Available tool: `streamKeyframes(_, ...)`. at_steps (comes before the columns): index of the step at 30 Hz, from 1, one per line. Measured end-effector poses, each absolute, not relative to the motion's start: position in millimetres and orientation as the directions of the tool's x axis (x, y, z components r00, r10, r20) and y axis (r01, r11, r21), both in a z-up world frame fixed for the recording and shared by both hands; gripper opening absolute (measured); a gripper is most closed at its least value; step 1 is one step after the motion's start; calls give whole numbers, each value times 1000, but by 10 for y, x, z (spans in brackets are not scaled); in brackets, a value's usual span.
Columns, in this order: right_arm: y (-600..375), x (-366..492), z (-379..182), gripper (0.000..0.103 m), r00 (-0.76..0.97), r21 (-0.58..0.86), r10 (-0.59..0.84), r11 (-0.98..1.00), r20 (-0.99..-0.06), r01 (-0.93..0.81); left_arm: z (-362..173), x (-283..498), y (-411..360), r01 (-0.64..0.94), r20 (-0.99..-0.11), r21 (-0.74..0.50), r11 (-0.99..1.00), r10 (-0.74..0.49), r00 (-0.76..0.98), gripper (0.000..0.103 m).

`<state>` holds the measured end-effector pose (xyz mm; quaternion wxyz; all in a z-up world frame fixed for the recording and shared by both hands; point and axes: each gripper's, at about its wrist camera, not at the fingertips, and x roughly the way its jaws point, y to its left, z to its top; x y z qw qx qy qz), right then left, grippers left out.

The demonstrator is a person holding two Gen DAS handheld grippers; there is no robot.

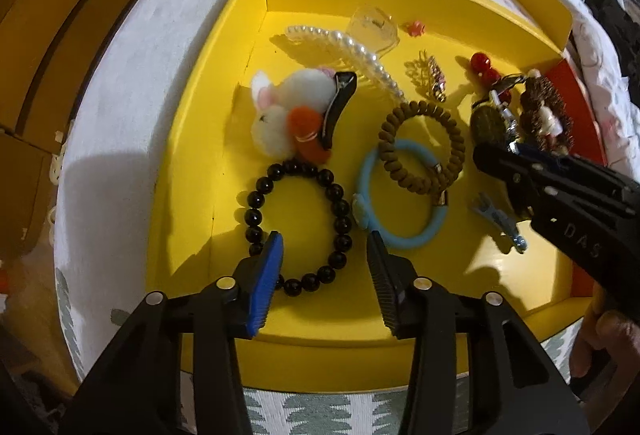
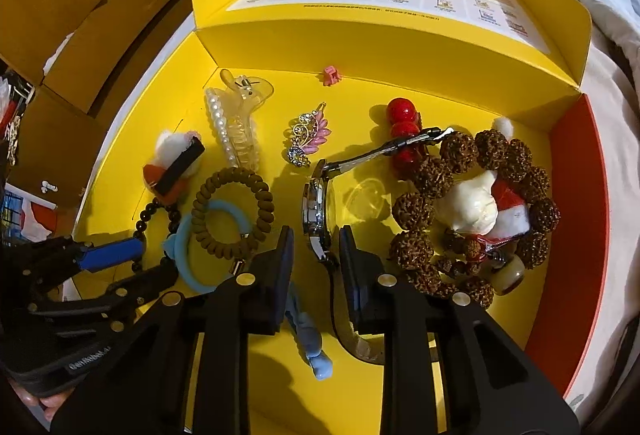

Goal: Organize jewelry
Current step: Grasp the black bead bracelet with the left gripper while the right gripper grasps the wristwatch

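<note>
An open yellow box (image 1: 320, 339) holds the jewelry. My left gripper (image 1: 324, 255) points down over a black bead bracelet (image 1: 340, 207). Its jaws straddle the bracelet's near side, with gaps between pads and beads. In the right wrist view a silver wristwatch (image 2: 318, 203) stands on its edge between the jaws of my right gripper (image 2: 316, 247). Yellow floor shows between the left pad and the watch case, so the pads do not clamp it. The watch (image 1: 486, 123) also shows past the right gripper's tip (image 1: 480, 159) in the left wrist view.
A blue hair ring (image 1: 400, 235), a brown spiral tie (image 1: 420, 151), a plush rabbit clip (image 1: 288, 115) and a pearl claw clip (image 1: 352, 43) lie in the box. A brown seed bracelet (image 2: 460, 155), red beads (image 2: 402, 111), a jeweled brooch (image 2: 306, 137) and a blue clip (image 2: 312, 339) lie near the watch.
</note>
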<state>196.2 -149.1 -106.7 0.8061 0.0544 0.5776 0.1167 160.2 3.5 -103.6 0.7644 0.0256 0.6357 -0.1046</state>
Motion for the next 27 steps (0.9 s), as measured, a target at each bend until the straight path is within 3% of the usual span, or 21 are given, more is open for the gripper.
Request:
streamKeyframes(8, -1422, 2022, -1098, 24, 312, 194, 226, 972, -923, -131, -1083, 1632, 94, 220, -979, -59, 974, -100, 177, 40)
streamKeyframes(10, -1394, 2022, -1097, 18, 315, 162, 198, 977, -928, -136, -1085, 1652, 133, 221, -979, -60, 973, -101, 177, 39)
streamKeyframes(14, -1390, 2023, -1107, 14, 315, 149, 187, 979, -931, -139, -1094, 1639, -11, 224, -978, -66, 972, -108, 180, 13)
streamKeyframes(27, -1634, 1966, -940, 11, 347, 233, 257, 966, -902, -109, -929, 1568, 126, 218, -962, -121, 968, -169, 214, 10)
